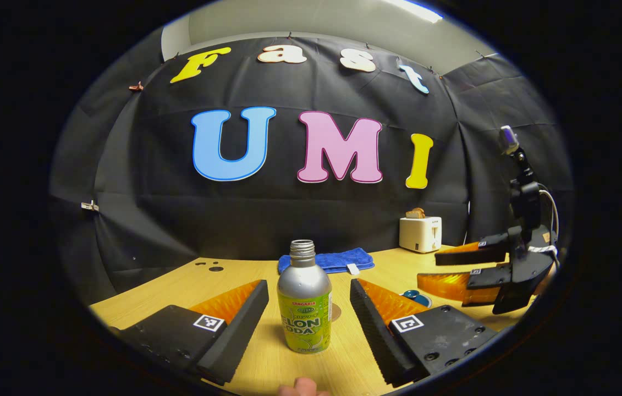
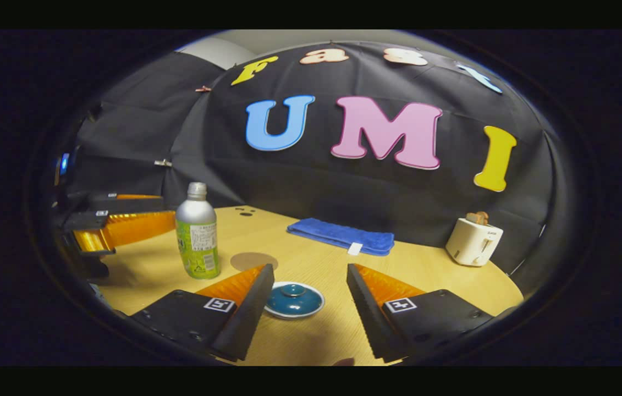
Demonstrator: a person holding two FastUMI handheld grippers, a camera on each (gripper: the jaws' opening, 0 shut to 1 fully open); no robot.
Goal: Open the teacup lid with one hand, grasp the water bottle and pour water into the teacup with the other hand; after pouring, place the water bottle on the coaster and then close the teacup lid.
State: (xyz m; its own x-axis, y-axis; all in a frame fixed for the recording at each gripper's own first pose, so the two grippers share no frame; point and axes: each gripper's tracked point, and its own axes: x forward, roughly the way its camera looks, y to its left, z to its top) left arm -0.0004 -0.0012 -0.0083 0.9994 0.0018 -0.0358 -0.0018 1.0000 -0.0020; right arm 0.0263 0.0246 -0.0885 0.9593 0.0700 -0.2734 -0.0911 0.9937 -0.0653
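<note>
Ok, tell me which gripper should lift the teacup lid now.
Right. The right gripper is open with the teacup lid lying between its fingers, lid still on. The left gripper is open around the water bottle, well placed to grasp it for pouring.

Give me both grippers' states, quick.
Left gripper: open, empty, fingers either side of the water bottle, not touching.
Right gripper: open, empty, above the lidded teacup.

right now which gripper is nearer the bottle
Left. The left gripper is open with the bottle standing between its fingers. The right gripper is off to the side, open over the teacup lid.
</note>
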